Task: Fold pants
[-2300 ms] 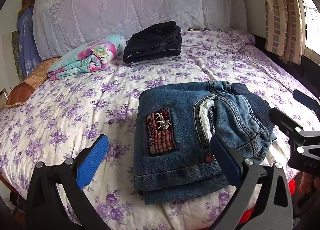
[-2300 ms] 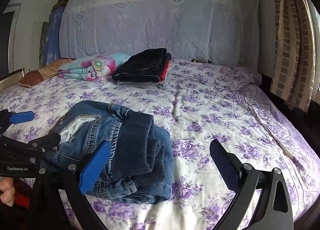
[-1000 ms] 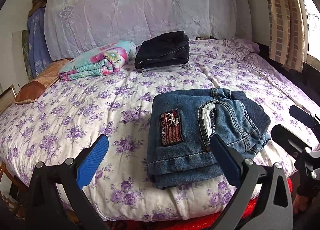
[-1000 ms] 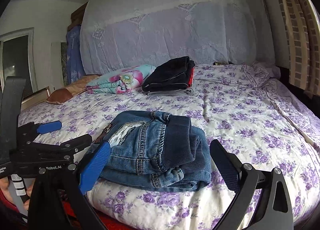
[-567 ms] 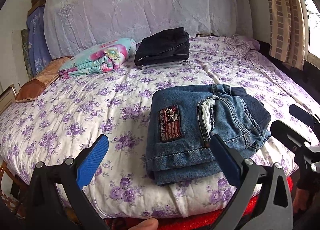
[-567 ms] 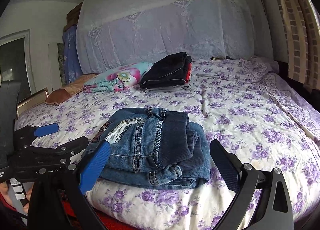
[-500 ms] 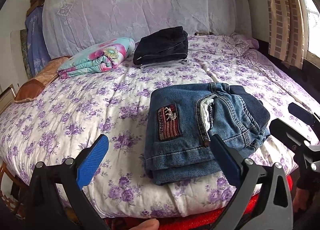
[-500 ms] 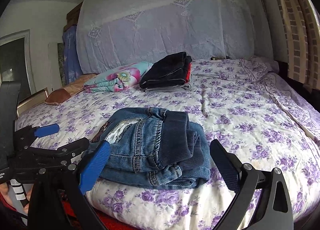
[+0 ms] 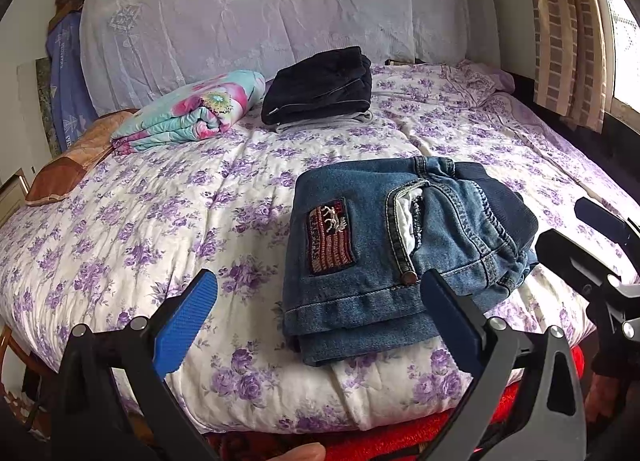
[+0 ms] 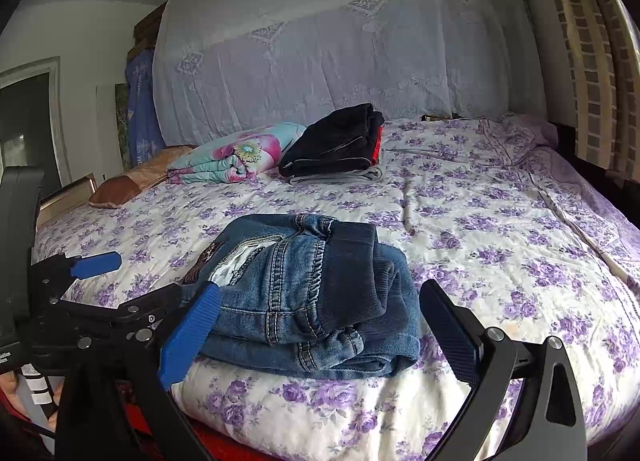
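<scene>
Denim pants (image 9: 384, 237): blue jeans folded into a compact, thick rectangle of several layers, lying flat on the bed (image 9: 140, 213) near its front edge, toward the right front corner in the left wrist view.
Pants surface: a red-brown striped patch (image 9: 330, 239) with a pale animal figure sits on the top layer; a stitched pocket opening shows white lining, with a metal rivet at its lower end.
Pants waistband: a dark ribbed band (image 10: 352, 273) folds over the right side of the stack; hems and seams stack along the front edge.
Left gripper (image 9: 320, 317): jaws spread wide, holding nothing, just off the bed's front edge; its right finger overlaps the pants' front edge in view, contact cannot be told.
Right gripper (image 10: 320, 325): jaws spread wide, holding nothing, at the front edge before the pants.
Bed cover: white quilt with purple flowers.
Back of the bed: a dark folded garment stack (image 9: 320, 85) on a grey piece, beside a rolled floral blanket (image 9: 192, 113); a brown pillow (image 9: 68, 161) lies at the left edge.
Headboard: draped in pale lace cloth (image 9: 280, 17).
Right side: striped curtain (image 9: 568, 33).
</scene>
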A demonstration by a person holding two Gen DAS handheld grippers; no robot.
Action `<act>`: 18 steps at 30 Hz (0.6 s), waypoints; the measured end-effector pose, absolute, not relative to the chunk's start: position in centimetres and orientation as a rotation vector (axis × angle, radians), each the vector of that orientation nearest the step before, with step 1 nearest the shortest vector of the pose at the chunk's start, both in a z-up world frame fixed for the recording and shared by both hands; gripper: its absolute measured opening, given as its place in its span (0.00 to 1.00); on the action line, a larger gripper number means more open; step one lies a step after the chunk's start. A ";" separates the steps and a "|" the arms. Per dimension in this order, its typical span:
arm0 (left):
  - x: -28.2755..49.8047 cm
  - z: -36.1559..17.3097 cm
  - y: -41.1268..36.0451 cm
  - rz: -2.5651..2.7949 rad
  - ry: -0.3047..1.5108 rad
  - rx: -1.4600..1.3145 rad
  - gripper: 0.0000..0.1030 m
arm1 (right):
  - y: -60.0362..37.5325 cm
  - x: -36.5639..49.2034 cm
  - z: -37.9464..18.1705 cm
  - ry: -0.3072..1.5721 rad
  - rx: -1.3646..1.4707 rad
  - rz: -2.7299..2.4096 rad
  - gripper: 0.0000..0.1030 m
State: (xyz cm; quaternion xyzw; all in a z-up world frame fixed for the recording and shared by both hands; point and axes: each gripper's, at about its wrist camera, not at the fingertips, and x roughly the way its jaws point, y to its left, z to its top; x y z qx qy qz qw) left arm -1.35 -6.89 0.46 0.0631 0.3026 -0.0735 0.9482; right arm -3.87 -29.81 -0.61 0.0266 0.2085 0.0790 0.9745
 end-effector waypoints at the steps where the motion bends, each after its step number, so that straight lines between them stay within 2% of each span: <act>1: -1.4 0.4 -6.9 -0.148 0.616 0.127 0.96 | -29.8 -3.9 -0.6 0.420 0.055 0.160 0.97; 18: -1.4 0.1 -7.2 -0.152 0.626 0.132 0.96 | -29.7 -3.8 -0.6 0.421 0.053 0.159 0.97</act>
